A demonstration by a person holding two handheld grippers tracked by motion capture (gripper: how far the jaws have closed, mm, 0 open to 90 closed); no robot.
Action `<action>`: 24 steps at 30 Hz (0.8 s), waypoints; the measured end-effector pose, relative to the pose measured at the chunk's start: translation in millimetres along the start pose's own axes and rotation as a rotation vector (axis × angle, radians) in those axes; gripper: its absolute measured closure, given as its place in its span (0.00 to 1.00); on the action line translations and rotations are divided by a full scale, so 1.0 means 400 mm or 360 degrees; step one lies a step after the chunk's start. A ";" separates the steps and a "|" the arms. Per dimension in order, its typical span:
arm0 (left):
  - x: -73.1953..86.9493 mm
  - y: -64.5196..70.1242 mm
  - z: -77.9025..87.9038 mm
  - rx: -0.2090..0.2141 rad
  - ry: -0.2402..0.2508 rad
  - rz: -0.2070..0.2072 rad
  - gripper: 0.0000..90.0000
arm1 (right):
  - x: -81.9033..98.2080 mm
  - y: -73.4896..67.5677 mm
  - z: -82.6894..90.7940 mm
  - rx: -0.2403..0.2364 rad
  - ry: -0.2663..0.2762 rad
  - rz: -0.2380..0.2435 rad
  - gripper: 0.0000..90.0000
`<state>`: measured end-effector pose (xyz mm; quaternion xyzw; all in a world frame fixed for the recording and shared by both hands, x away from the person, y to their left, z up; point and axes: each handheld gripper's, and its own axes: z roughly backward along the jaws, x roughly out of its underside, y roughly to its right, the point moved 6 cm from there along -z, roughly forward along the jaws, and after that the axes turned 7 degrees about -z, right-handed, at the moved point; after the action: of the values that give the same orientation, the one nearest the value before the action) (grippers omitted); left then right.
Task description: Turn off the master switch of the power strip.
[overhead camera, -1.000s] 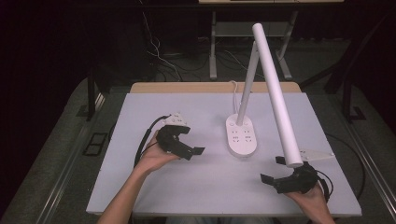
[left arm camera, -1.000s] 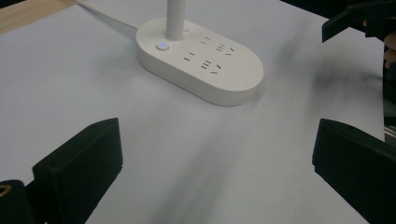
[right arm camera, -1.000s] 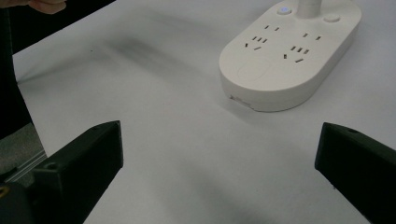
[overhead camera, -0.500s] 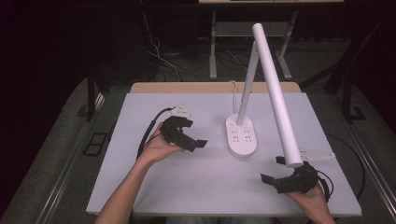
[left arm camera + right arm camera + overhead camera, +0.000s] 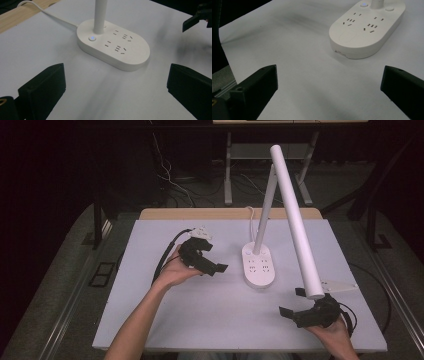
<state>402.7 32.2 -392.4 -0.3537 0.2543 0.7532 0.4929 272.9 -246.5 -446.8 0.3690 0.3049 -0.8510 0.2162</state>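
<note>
Both pairs of black jaws stand wide apart and hold nothing, each aimed at the white desk lamp base (image 5: pixel 259 265) near the middle of the table (image 5: pixel 165 320). In the left gripper view the jaws frame the oval base from its button end, where a small round button glows blue (image 5: pixel 92 38) at the foot of the lamp's upright post (image 5: pixel 100 15); two rows of socket slots run along the base top. The left gripper (image 5: pixel 214 265), held in the person's left hand (image 5: pixel 175 270), hovers just beside the base, apart from it. In the right gripper view the jaws face the base from its other end, farther off across bare white surface. The right gripper (image 5: pixel 295 307), in the right hand (image 5: pixel 332 332), sits near the table's front right corner, under the tip of the lamp's long white light bar (image 5: pixel 295 220), which slants down from the top of the post. A white cord (image 5: pixel 47 13) trails from the base toward the table's far wooden edge.
</note>
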 end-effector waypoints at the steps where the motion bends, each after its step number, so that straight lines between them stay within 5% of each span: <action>1: -0.001 -0.003 -0.003 0.0000 0.0000 0.0003 0.01 | 0.000 0.000 0.000 0.0001 0.0000 0.0002 0.00; 16: -0.035 -0.048 -0.027 -0.0040 -0.0032 0.0024 0.01 | 0.000 0.002 0.001 0.0008 0.0003 0.0008 0.00; 24: -0.048 -0.084 -0.045 -0.0041 0.0004 0.0090 0.02 | 0.000 0.002 0.001 0.0002 0.0003 0.0007 0.00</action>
<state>443.6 21.1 -389.6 -0.3535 0.2551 0.7696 0.4666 273.4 -247.4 -446.8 0.3706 0.3037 -0.8503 0.2176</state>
